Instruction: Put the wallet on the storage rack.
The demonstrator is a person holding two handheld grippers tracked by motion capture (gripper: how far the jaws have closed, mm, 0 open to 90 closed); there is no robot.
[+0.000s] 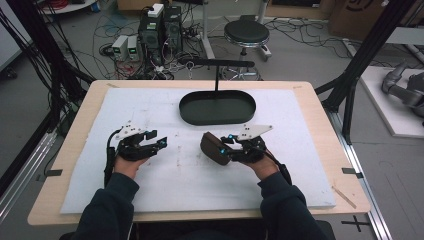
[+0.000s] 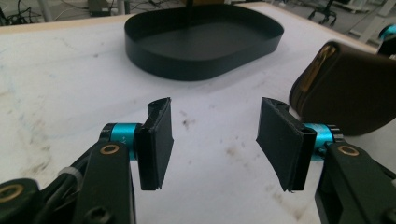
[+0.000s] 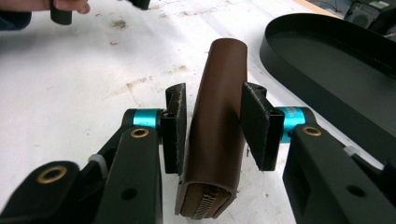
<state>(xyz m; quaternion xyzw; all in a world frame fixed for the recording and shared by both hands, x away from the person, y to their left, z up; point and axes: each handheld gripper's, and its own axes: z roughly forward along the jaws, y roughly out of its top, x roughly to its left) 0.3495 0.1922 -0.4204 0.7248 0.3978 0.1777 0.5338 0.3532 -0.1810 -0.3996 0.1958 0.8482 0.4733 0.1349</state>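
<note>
Right now the right gripper [image 3: 212,126] is clamping the brown zip pouch [image 3: 216,126] just before the black tray [image 1: 217,107]; the left gripper [image 2: 212,140] is gaping empty, so squeezing firmly seems wise

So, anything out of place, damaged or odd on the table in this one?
Nothing damaged or spilled. The white mat carries scuffs and brown stains. The brown zip case stands on edge between the right tool's jaws. The left tool is open and empty; the black tray sits flat.
</note>
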